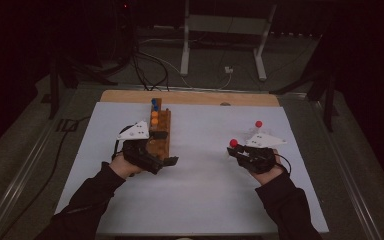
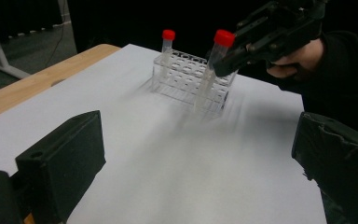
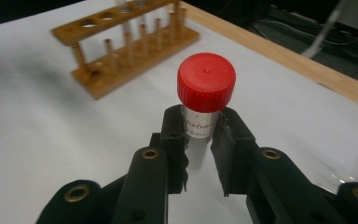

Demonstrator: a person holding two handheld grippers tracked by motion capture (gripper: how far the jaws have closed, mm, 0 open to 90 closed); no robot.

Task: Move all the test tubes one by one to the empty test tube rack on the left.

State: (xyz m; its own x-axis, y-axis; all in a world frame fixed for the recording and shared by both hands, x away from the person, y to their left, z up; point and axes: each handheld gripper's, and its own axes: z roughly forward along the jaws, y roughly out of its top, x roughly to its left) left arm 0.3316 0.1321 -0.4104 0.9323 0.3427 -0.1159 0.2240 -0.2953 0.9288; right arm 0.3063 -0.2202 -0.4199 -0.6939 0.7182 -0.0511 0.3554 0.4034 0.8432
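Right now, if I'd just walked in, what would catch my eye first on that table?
Probably the red-capped tube clamped upright in the right gripper, held above the white sheet near the right side. Just behind it another red-capped tube stands in a clear plastic rack. On the left, a wooden rack with orange and blue caps sits beside the left gripper, whose jaws stand apart.

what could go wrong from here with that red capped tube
1. The right gripper is shut on the red-capped tube just below its cap, so the long body hangs free and may swing or slip.
2. The tube hangs close to the clear rack; it could knock the rack or the other capped tube standing in it.
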